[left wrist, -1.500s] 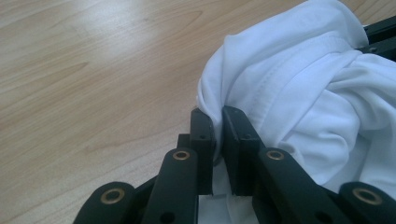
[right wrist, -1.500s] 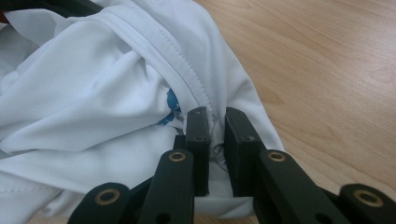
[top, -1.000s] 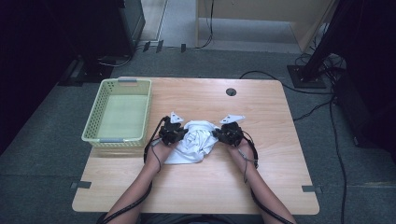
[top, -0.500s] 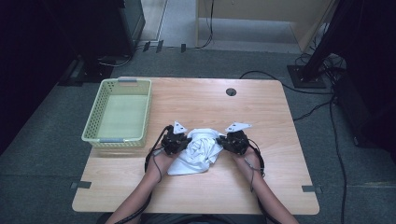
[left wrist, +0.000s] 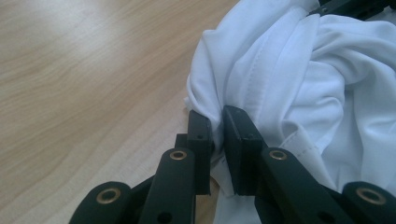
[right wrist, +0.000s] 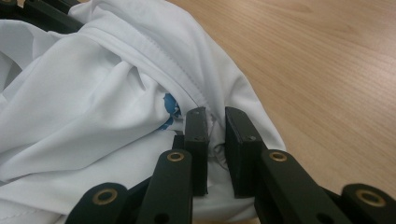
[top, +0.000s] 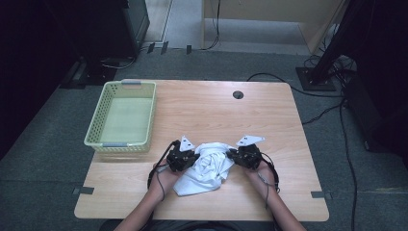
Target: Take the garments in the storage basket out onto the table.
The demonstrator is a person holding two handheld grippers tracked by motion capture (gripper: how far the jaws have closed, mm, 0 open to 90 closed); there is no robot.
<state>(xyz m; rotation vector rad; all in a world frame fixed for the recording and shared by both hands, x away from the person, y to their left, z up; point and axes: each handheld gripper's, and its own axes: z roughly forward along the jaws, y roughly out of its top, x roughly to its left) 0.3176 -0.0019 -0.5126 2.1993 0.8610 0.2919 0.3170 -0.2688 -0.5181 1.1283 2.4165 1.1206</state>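
Shirt (top: pixel 206 166) bunched on my worktop (top: pixel 269 115), left gripper (left wrist: pixel 218 135) fingers pinching its left edge, right gripper (right wrist: pixel 216 135) fingers pinching its right hem.

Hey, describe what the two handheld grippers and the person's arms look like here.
Both the left gripper and the right gripper are black, each topped by a grey three-cornered plate and trailing a thin black cable. Close up, their flat rectangular jaws sit on linked black bars with brass-coloured pivot rings. The forearms are bare, with no sleeves visible.
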